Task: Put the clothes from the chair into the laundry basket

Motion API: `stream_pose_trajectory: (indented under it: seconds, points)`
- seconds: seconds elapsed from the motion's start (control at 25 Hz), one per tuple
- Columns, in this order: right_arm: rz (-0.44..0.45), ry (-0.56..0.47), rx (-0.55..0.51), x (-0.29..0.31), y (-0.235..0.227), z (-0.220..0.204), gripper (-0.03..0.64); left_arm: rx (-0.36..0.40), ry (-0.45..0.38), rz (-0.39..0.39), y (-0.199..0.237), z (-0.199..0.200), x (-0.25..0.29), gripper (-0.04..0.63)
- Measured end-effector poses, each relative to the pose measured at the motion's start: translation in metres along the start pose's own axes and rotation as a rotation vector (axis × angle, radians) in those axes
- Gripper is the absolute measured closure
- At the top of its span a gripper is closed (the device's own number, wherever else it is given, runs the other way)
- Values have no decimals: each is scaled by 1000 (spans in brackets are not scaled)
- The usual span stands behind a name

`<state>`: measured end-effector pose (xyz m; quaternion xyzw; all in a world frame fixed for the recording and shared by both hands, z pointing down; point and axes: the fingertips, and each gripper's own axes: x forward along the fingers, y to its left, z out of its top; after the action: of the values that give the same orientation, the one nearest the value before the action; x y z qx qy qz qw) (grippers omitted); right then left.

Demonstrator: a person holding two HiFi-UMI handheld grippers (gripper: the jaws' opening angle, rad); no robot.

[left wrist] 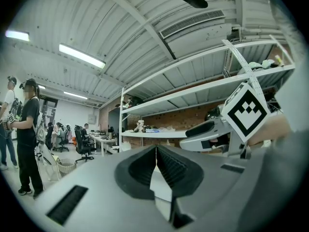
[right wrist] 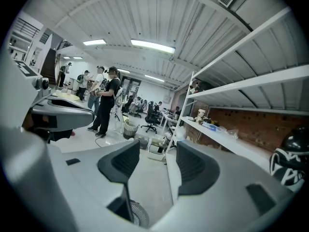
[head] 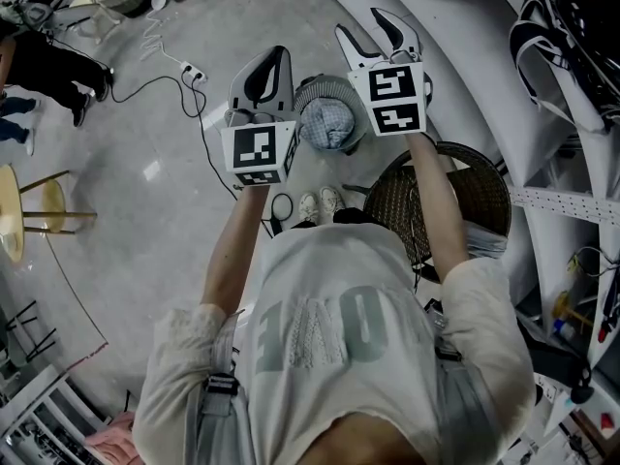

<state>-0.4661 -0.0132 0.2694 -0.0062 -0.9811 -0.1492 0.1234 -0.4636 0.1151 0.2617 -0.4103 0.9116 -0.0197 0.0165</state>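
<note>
The woven chair [head: 487, 180] stands just beside the laundry basket [head: 303, 98], with a grey garment [head: 482, 239] on the edge farthest from the basket. We see blue checked clothes [head: 327, 124] lying inside the basket. Over the basket's right rim, the right gripper [head: 358, 23] has its jaws spread (nothing between them). Over its left rim, the left gripper [head: 276, 58] is pressed together, empty.
</note>
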Motion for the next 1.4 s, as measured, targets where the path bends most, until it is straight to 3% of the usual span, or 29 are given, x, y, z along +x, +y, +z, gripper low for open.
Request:
stream_pose_trajectory:
  seconds: [0.36,0.4,0.44,0.68,0.8,1.0,1.24,1.4]
  points:
    - [-3,9,64,-7,6,7,396,-20,-19,-32,2,4,-2,577]
    - [-27,-7,77,-12,3,10,511,-19,-28,-46,2,7,-2,577]
    - [-68,-29,93,-18,-3,14,583,-17,-36,-66,0,10,-1,577]
    - [-331,-105,154,-93,-51,16,595,-28,-42,-224,-30,7,10,577]
    - [-470,-114,185,-154,-80,1,595,-30,-67,-345,-80,13,19,577]
    - [-744,-61,224,-281,-123,-44,595,-44,-81,-610,-210,17,24,577]
    - [-974,-8,262,-417,-156,-102,595,-20,-128,-877,-368,34,-2,577]
    - [-1071,31,279,-513,-169,-140,595,-54,-121,-997,-471,36,-29,577]
